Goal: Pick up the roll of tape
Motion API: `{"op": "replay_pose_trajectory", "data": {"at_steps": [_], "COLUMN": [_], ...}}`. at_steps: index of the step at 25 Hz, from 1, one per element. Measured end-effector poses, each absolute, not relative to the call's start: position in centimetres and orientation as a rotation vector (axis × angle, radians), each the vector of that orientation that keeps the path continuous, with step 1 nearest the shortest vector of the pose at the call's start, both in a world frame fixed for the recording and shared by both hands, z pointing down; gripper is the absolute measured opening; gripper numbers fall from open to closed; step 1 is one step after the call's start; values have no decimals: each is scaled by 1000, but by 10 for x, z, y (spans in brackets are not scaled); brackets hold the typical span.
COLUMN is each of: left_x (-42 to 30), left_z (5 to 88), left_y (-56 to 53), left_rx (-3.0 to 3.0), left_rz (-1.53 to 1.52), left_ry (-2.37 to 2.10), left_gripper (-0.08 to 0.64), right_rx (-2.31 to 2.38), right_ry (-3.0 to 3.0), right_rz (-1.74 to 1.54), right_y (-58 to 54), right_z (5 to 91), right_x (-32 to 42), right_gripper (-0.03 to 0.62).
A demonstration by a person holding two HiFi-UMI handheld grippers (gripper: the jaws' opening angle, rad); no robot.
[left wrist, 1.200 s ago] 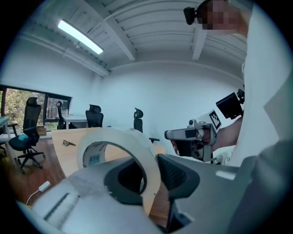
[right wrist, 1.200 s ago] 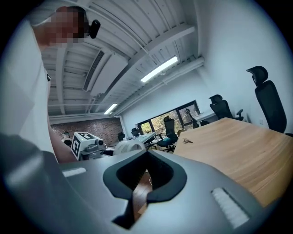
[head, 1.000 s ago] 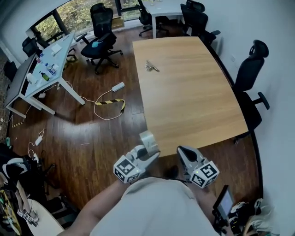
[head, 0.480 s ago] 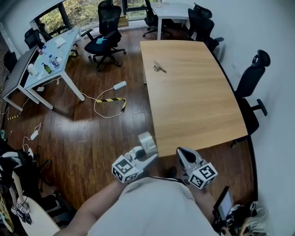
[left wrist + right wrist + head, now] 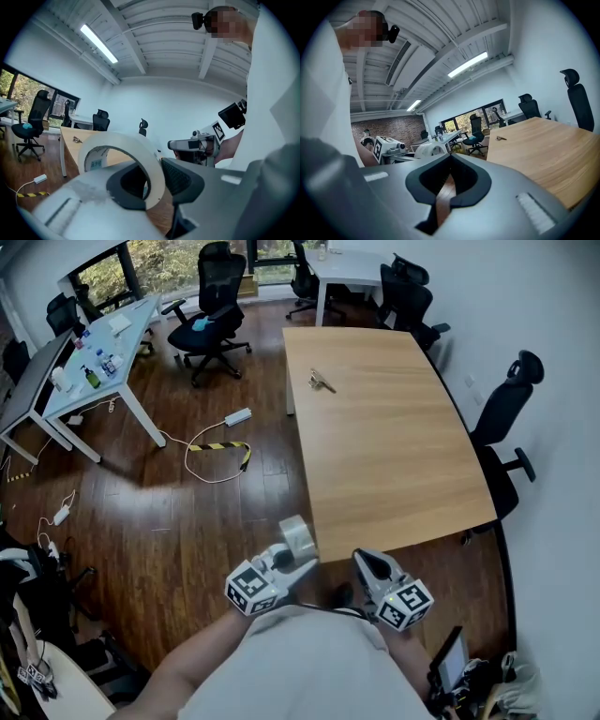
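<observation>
Left gripper [image 5: 300, 560] pinches the roll of tape [image 5: 298, 536] by its band, in the air just off the table's [image 5: 384, 427] near-left corner over wood floor [image 5: 187, 521]; right gripper [image 5: 363, 562] jaws pressed together, empty, beside the near edge.

Head view looks steeply down onto the wooden worktop [image 5: 384, 427], with left gripper [image 5: 300, 554] and right gripper [image 5: 364, 563] at its lower edge. Each gripper view sits close behind its own fingers [image 5: 179, 180], facing near level. Both share the worktop and show the opposite gripper.
</observation>
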State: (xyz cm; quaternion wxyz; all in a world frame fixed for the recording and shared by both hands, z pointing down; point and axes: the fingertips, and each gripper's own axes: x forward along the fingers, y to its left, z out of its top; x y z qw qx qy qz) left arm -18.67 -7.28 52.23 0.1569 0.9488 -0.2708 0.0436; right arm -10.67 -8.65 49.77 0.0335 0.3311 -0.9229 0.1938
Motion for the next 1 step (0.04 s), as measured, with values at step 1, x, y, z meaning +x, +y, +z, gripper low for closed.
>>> {"op": "replay_pose_trajectory", "data": {"at_steps": [1], "left_x": [-188], "left_z": [524], "left_y": [-72], "left_rx": [2716], "left_rz": [127], "left_ry": [-770], "left_gripper": [100], "right_rx": [1019], "right_ry": [-2839], "right_rz": [599], "right_y": [-85], "right_z": [499], "right_x": [-108], "right_gripper": [5]}}
